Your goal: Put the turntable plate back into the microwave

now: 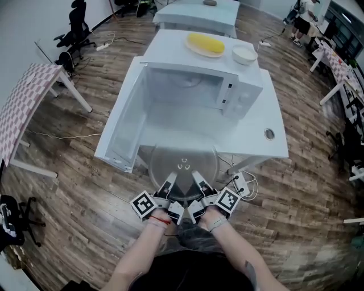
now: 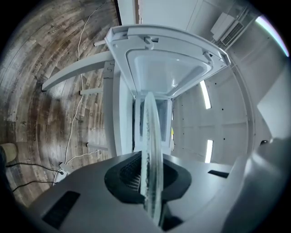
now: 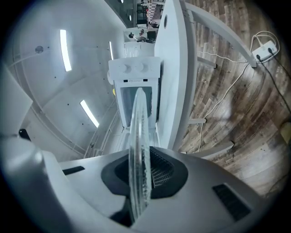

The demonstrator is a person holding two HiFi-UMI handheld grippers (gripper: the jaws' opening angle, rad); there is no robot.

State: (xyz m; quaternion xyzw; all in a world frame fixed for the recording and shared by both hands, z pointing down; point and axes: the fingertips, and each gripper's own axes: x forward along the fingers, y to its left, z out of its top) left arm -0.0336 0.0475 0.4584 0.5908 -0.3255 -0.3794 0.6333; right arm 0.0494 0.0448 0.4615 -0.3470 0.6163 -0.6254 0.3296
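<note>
Looking down in the head view, the glass plate (image 1: 183, 165) hangs level just before the open microwave (image 1: 187, 91) on the white table (image 1: 273, 131), with the cavity straight ahead and the wooden floor (image 1: 74, 170) all round.

In the left gripper view, the left hand-held gripper (image 2: 148, 182) pinches the plate's near rim.

In the right gripper view, the right hand-held gripper (image 3: 138, 182) grips it likewise.

Office: desks (image 1: 193, 14), swivel chairs (image 1: 78, 24)

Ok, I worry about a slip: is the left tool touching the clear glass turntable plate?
Touching. The left gripper view shows the left tool shut on the clear glass turntable plate, rim edge-on between its jaws.
</note>
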